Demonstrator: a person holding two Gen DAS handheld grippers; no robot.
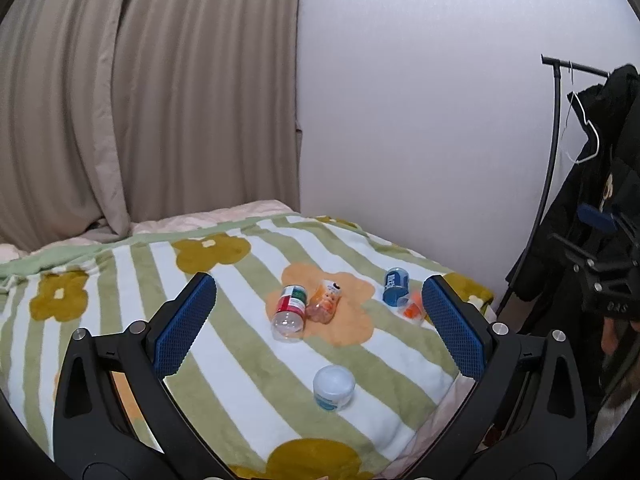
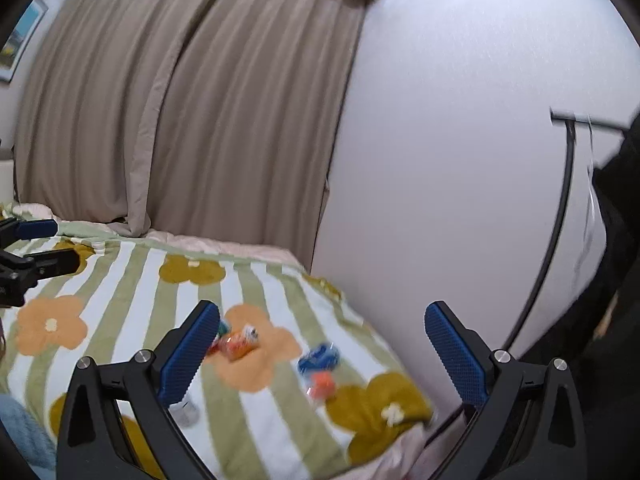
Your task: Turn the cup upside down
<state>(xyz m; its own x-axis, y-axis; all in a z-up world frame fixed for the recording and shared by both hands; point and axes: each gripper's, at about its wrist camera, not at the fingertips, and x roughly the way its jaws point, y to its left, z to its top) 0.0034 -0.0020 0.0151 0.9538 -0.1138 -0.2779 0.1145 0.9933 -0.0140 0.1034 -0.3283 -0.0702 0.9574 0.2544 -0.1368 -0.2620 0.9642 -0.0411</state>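
Observation:
A small white cup (image 1: 334, 388) with a blue label stands on the striped flower blanket (image 1: 224, 360), near its front edge. My left gripper (image 1: 320, 316) is open and empty, held above the blanket, the cup just below and between its blue pads. My right gripper (image 2: 322, 354) is open and empty, above the blanket's right part. The right wrist view is blurred; the cup shows there only partly, as a pale shape (image 2: 185, 412) beside the left finger. The right gripper also shows at the right edge of the left wrist view (image 1: 600, 264).
Lying on the blanket: a clear bottle with a red and green label (image 1: 290, 312), an orange packet (image 1: 326, 300), a blue can (image 1: 395, 286) and a small orange-and-clear item (image 1: 412, 308). A clothes rack (image 1: 554, 140) with dark coats stands right. Curtain and wall behind.

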